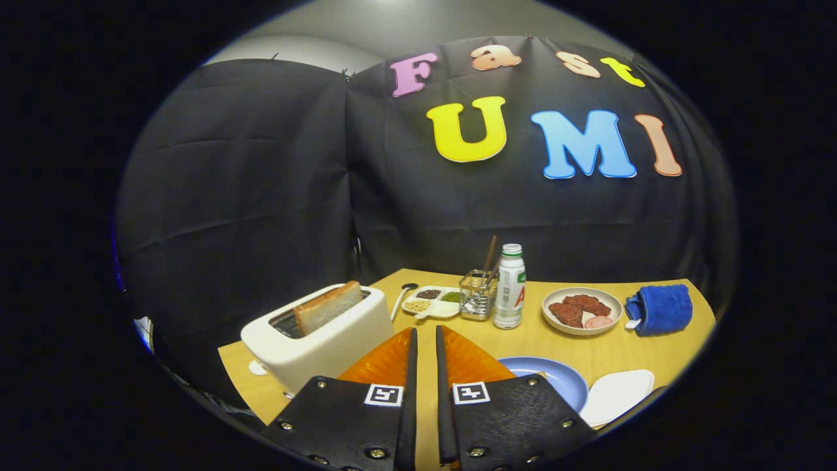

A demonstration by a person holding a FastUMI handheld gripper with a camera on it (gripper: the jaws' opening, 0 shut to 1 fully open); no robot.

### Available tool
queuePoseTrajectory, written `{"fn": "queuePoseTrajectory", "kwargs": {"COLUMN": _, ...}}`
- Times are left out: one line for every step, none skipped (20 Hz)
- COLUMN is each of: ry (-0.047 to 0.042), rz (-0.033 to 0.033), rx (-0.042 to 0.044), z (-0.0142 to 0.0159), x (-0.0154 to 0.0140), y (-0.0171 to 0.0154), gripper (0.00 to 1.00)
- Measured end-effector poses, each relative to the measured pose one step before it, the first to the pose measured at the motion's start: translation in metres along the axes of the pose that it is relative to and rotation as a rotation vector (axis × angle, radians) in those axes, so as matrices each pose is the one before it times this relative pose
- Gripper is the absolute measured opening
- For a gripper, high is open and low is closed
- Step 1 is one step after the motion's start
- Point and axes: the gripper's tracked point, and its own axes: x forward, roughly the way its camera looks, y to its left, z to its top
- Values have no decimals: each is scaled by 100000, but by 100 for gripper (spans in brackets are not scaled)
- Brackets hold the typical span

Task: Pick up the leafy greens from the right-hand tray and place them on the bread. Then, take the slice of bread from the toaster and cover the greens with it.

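Nearest the camera, the claw [425,337] has its two fingers drawn almost together with only a thin slit between them, and nothing is pinched there. Just to the right of the fingers lies a blue plate [562,379] on the desk [588,350], partly hidden by them, and beside it a white tray [618,392]; whether greens lie on that tray cannot be told, since its visible part looks bare. Left of the fingers stands a white toaster [317,340] with a slice of bread [327,306] standing up out of its slot. Farther back are a divided dish of grains [433,302], a wire holder with sticks [477,296], a white bottle [509,286], a plate of meat [582,311] and a blue cloth [660,309]. To do the next reach well, I would spread the fingers first, then tilt down so the target sits between them before closing.
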Motion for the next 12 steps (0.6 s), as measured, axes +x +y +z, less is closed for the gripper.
{"fn": "queuePoseTrajectory", "kwargs": {"ry": -1190, "rz": 1688, "rx": 282, "z": 412, "x": 203, "y": 1535, "gripper": 13}}
{"fn": "queuePoseTrajectory", "kwargs": {"ry": -1057, "rz": 1469, "rx": 374, "z": 317, "x": 216, "y": 1387, "gripper": 14}}
{"fn": "queuePoseTrajectory", "kwargs": {"ry": -706, "rz": 1462, "rx": 374, "z": -92, "x": 386, "y": 1278, "gripper": 13}}
{"fn": "queuePoseTrajectory", "kwargs": {"ry": -656, "rz": 1214, "rx": 532, "z": 158, "x": 288, "y": 1243, "gripper": 13}}
{"fn": "queuePoseTrajectory", "kwargs": {"ry": -396, "rz": 1180, "rx": 586, "z": -108, "x": 499, "y": 1092, "gripper": 13}}
{"fn": "queuePoseTrajectory", "kwargs": {"ry": -407, "rz": 829, "rx": 557, "z": -22, "x": 349, "y": 927, "gripper": 13}}
{"fn": "queuePoseTrajectory", "kwargs": {"ry": -273, "rz": 682, "rx": 274, "z": -77, "x": 274, "y": 1097, "gripper": 13}}
{"fn": "queuePoseTrajectory", "kwargs": {"ry": -485, "rz": -117, "rx": -394, "z": -22, "x": 164, "y": 738, "gripper": 15}}
{"fn": "queuePoseTrajectory", "kwargs": {"ry": -189, "rz": -1044, "rx": -879, "z": -309, "x": 536, "y": 180, "gripper": 15}}
{"fn": "queuePoseTrajectory", "kwargs": {"ry": 205, "rz": -1351, "rx": -794, "z": -232, "x": 351, "y": 346, "gripper": 17}}
{"fn": "queuePoseTrajectory", "kwargs": {"ry": 321, "rz": -1091, "rx": -189, "z": -367, "x": 386, "y": 382, "gripper": 18}}
{"fn": "queuePoseTrajectory", "kwargs": {"ry": 716, "rz": 241, "rx": 446, "z": -484, "x": 482, "y": 565, "gripper": 19}}
